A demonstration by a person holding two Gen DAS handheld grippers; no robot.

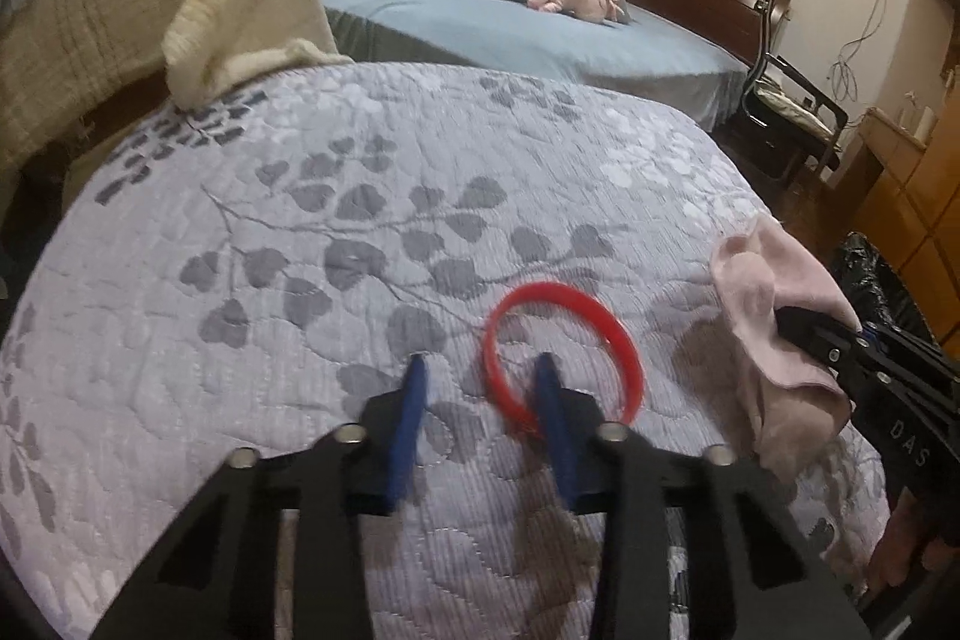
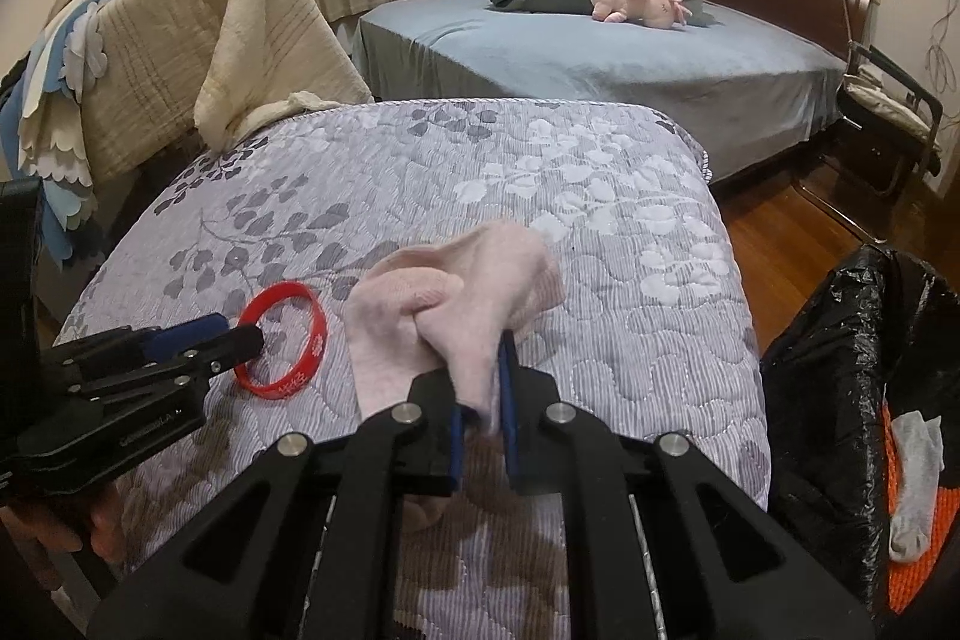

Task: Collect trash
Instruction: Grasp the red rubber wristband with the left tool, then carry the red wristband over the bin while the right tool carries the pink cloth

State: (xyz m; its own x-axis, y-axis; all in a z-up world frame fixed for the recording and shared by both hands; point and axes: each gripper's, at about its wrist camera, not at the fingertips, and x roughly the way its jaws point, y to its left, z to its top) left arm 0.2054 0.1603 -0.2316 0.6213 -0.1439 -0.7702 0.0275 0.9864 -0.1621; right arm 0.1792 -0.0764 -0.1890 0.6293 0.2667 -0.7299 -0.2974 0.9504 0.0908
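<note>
A leaf-patterned quilt (image 2: 600, 316) is covering the near bed, a blue bed (image 2: 600, 58) lying beyond. The right gripper (image 2: 480, 388) is clamping a pink cloth (image 2: 456, 304); the left gripper (image 1: 480, 388) is straddling a red wristband's (image 1: 600, 316) rim, jaws part-open.

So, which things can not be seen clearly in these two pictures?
- Red wristband: its white print is too small to read, right wrist view.
- Black trash bag: cut off by the right edge, so most of its contents are hidden.
- Left tongs: motion-blurred in the left wrist view; whether the pads press the wristband is unclear.
</note>
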